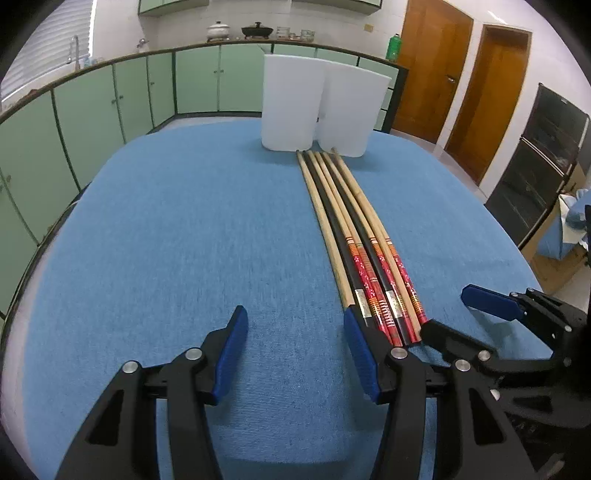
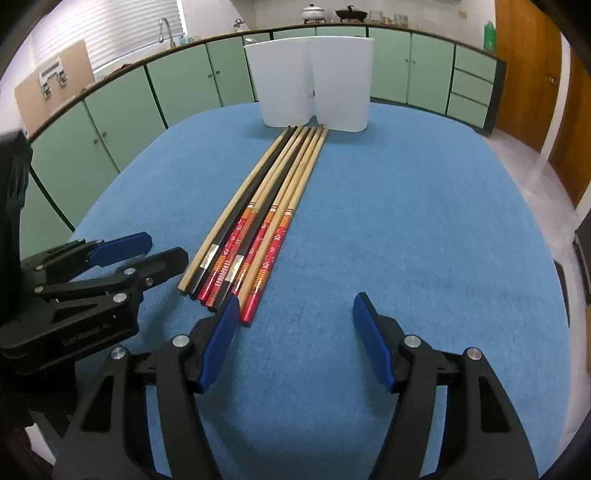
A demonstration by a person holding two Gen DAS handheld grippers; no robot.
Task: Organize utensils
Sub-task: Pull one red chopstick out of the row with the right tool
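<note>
Several chopsticks (image 1: 354, 236), wooden, black and red-patterned, lie side by side on the blue tablecloth (image 1: 184, 229), tips toward a white two-part holder (image 1: 321, 107). My left gripper (image 1: 295, 325) is open and empty, its right finger beside the chopsticks' near ends. My right gripper (image 1: 448, 314) shows at the right there, open. In the right wrist view the chopsticks (image 2: 269, 206) run to the white holder (image 2: 314, 81); my right gripper (image 2: 293, 306) is open and empty, its left finger by the red ends. My left gripper (image 2: 155, 247) is at the left, open.
Green cabinets (image 1: 110, 107) with a countertop run behind the table, holding pots (image 1: 256, 29) and a green bottle (image 1: 393, 46). Wooden doors (image 1: 432, 66) stand at the right. A sink faucet (image 2: 164, 29) is at the back left. The tablecloth (image 2: 406, 221) spreads to the table's edges.
</note>
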